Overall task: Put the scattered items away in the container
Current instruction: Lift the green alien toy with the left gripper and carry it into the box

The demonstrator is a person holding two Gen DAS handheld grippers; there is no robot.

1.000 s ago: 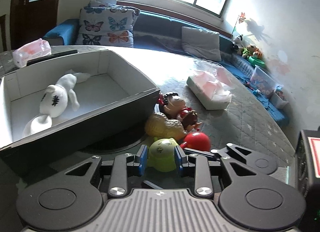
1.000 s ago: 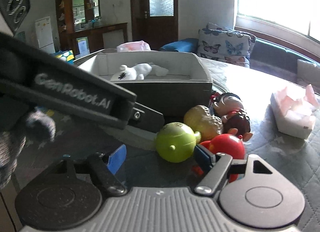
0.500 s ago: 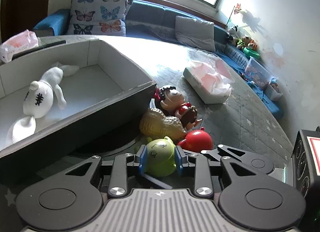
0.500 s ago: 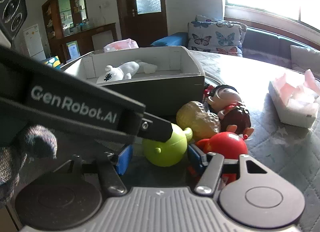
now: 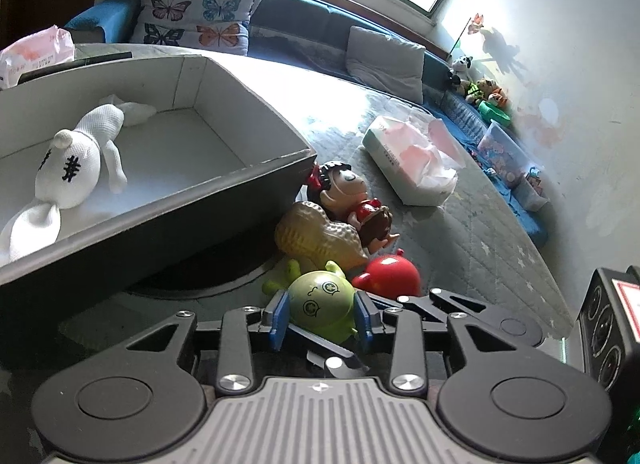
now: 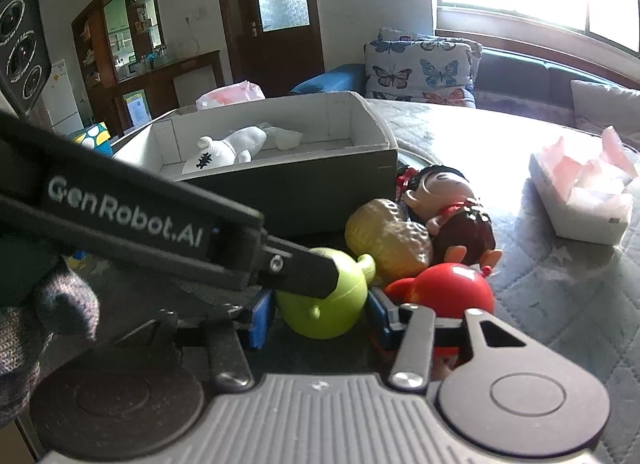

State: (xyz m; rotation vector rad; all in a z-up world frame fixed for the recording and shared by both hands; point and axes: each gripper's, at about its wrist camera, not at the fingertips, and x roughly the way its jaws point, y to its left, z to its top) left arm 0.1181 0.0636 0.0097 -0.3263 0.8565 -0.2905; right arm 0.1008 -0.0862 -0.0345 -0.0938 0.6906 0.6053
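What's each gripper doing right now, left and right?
Left gripper: closed on the green toy, both blue pads against its sides.
Right gripper: open, jaws straddling the same green toy with gaps either side, holding nothing.

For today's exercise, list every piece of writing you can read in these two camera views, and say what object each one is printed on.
"GenRobot.AI": white letters on the side of the left gripper, seen in the right wrist view.
Print on the pink tissue pack: too blurred to read.
Label on the tissue box: too blurred.
Red-bordered label on the black camera unit: cut off, unreadable.
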